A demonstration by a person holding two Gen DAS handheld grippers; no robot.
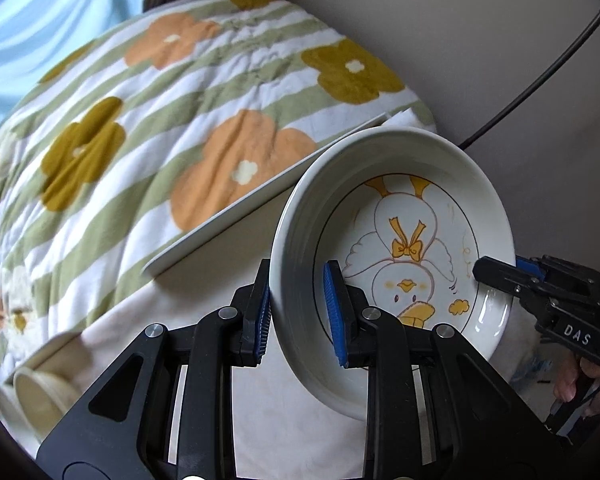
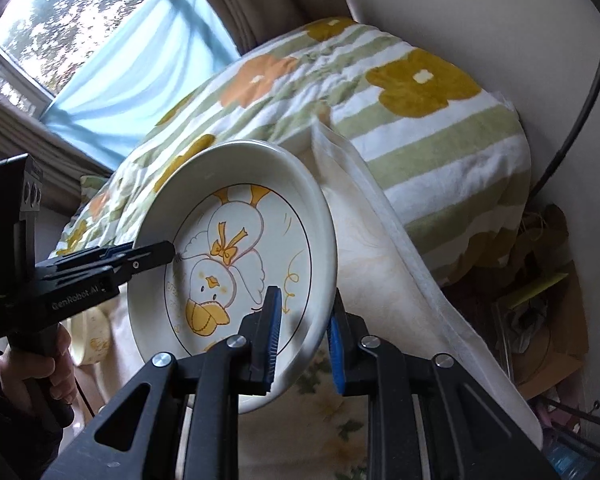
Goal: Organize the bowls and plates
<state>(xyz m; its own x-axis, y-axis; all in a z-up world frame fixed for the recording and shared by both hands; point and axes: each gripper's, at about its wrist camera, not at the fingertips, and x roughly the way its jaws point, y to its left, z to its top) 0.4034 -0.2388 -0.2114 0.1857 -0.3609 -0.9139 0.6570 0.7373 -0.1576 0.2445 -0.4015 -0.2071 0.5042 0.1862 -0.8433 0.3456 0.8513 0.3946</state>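
Note:
A white deep plate (image 1: 400,240) with a yellow duck drawing is held tilted in the air between both grippers; it also shows in the right wrist view (image 2: 236,248). My left gripper (image 1: 298,312) is shut on its near left rim, one blue pad inside and one outside. My right gripper (image 2: 304,340) is shut on the opposite rim; it shows in the left wrist view (image 1: 500,276) at the plate's right edge. The left gripper shows in the right wrist view (image 2: 156,256) at the plate's left edge. A cream bowl (image 1: 40,400) lies at the lower left.
A flowered green-striped blanket (image 1: 160,120) covers the bed behind. A flat white tray (image 1: 260,196) lies on a white cloth. A wall and black cable (image 1: 540,80) stand to the right. Clutter and boxes (image 2: 540,300) sit on the floor by the wall.

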